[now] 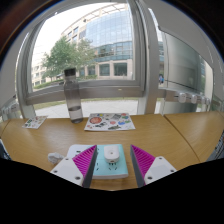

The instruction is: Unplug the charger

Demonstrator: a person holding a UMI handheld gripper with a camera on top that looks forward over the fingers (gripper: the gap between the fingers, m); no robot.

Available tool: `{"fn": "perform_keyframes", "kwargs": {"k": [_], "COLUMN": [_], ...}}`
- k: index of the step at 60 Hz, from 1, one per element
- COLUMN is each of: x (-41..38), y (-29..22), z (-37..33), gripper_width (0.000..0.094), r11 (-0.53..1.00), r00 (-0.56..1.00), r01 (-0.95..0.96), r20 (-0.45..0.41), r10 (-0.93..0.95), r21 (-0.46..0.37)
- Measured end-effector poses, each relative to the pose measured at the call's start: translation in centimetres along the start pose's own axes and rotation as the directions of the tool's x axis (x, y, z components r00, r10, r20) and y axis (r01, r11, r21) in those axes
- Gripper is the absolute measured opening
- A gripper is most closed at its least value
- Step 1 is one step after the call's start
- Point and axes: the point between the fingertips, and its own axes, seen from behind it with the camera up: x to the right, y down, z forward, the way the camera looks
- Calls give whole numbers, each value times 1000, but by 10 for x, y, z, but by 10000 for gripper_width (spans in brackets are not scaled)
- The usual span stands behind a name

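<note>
A small white charger (111, 153) sits plugged into the top of a pale socket block (110, 170) that lies on the wooden table (40, 140). The block and charger stand between my gripper's (113, 151) two fingers. The magenta pads (85, 157) flank the block on either side, with a narrow gap showing on the right. The gripper is open around it. No cable is visible.
Beyond the fingers a colourful printed sheet (109, 121) lies flat. A tall clear bottle (71, 95) stands by the window at the far left, with a small flat item (35, 122) near it. A small white object (55, 157) lies left of the left finger.
</note>
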Motion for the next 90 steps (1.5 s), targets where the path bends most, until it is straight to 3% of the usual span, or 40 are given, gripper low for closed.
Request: {"fn": "perform_keyframes", "kwargs": {"k": [4, 9, 20, 28, 30, 32, 35, 36, 42, 48, 59, 63, 71, 82, 90], "x": [-4, -1, -5, -5, -7, -6, 10, 5, 58, 93, 144, 145, 147, 147, 159], "y": [9, 11, 13, 4, -21, -64, -146, -191, -266, -232, -84, -36, 7, 19, 22], "z": [10, 19, 21, 17, 10, -8, -45, -55, -111, -93, -10, 11, 34, 38, 32], "gripper_width": [518, 250, 196, 140, 140, 140, 139, 139, 138, 137, 138, 140, 146, 264, 534], "r11": [1000, 1000, 997, 999, 1000, 990, 955, 944, 895, 920, 994, 998, 1000, 1000, 999], "r00": [1000, 1000, 997, 1000, 1000, 997, 998, 999, 999, 1000, 999, 999, 999, 999, 998], "r01": [2, 10, 73, 1, -27, -44, -21, -9, 43, -2, -29, -34, -21, -25, -36], "r20": [11, 29, -21, -18, 10, 64, 56, 44, -20, 5, -12, 5, 32, 27, -44], "r10": [-2, -9, -74, -2, 27, 36, 5, -5, -38, 0, 31, 33, 22, 25, 36], "r21": [-28, -30, -35, -35, 16, 132, 297, 331, 445, 393, 106, 54, -8, 18, -5]}}
